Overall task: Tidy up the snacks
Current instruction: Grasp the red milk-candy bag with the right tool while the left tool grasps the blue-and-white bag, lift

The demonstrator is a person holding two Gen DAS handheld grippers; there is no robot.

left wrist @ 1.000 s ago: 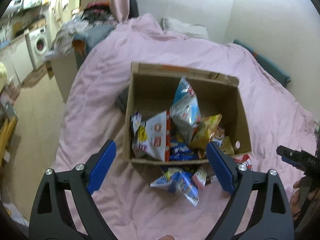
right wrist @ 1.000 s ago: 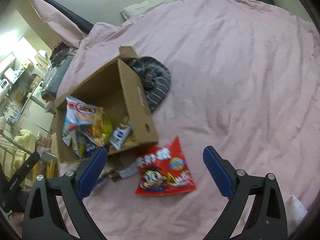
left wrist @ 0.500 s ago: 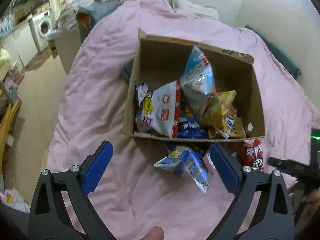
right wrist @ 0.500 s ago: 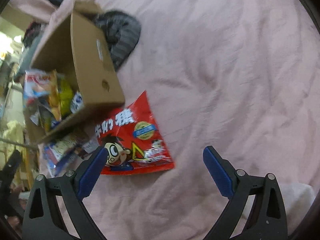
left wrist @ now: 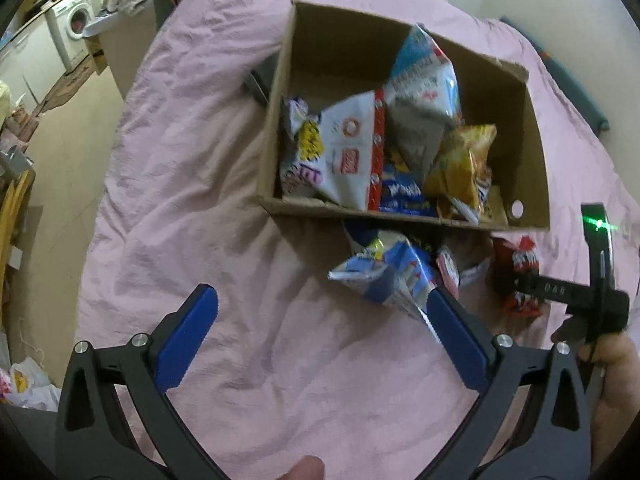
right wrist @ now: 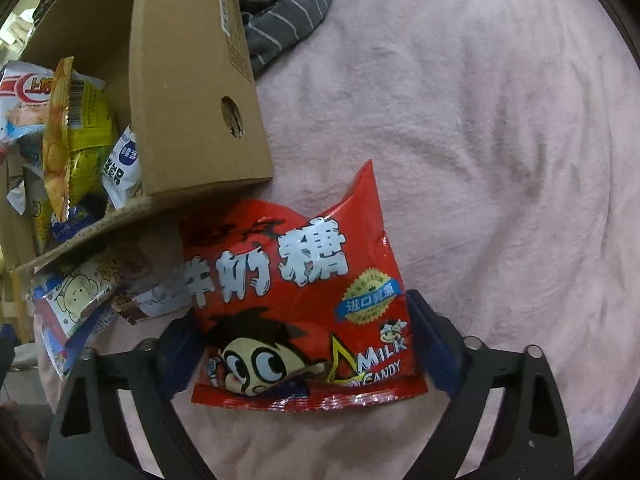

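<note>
An open cardboard box (left wrist: 524,152) lies on the pink bedspread (left wrist: 180,184), holding several snack bags. In front of it lie loose packets, among them a blue and white bag (left wrist: 392,276). My left gripper (left wrist: 320,296) hovers over the bedspread just left of that bag, its jaws opening with nothing between them. A red milk candy bag (right wrist: 304,272) lies flat beside the box's corner (right wrist: 192,80). My right gripper (right wrist: 300,320) points down over it. Its jaws are closing, one blue pad at each side edge of the bag, which still lies flat and uncrumpled.
A grey striped garment (right wrist: 284,4) is bunched behind the box. The bed's left edge drops to a beige floor (left wrist: 60,152), with a washing machine (left wrist: 76,24) beyond. A hand (left wrist: 612,364) holding the right gripper shows at the right edge of the left wrist view.
Both grippers have come down toward the bed and tipped more steeply. The right one moved from short of the red bag to straddling it, and its jaws have narrowed. The left jaws spread slightly.
</note>
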